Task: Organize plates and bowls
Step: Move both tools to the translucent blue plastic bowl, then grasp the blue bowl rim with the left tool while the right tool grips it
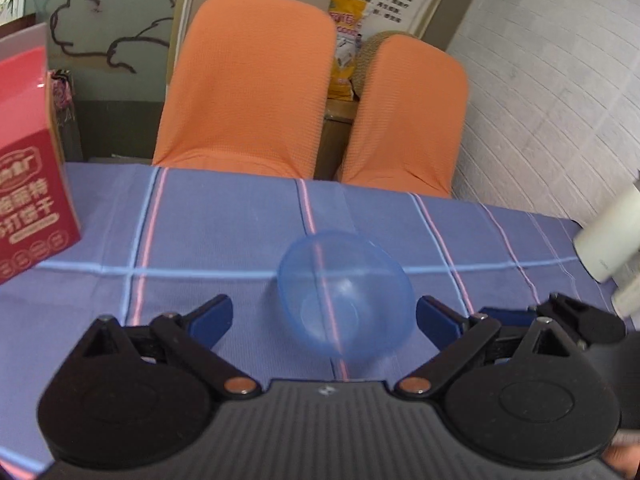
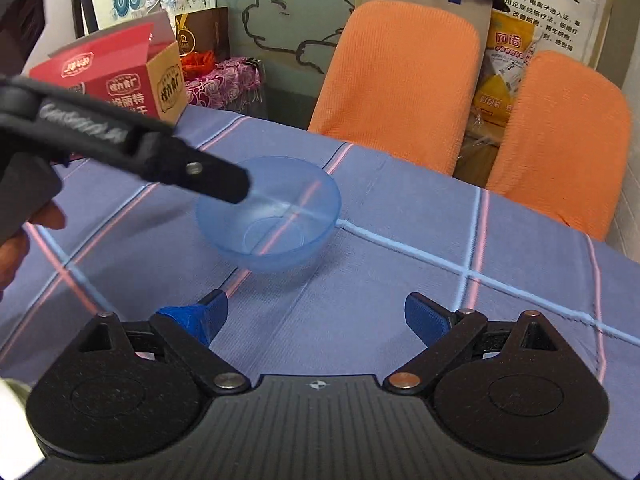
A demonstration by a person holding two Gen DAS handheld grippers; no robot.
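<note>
Checked tablecloth (image 1: 240,220) bears translucent blue bowl (image 1: 346,294), upright.

free: tablecloth (image 2: 400,248) bare right of blue bowl (image 2: 276,216) | blocked: red box (image 1: 28,208) far left, orange chairs (image 1: 248,80) behind table
</note>
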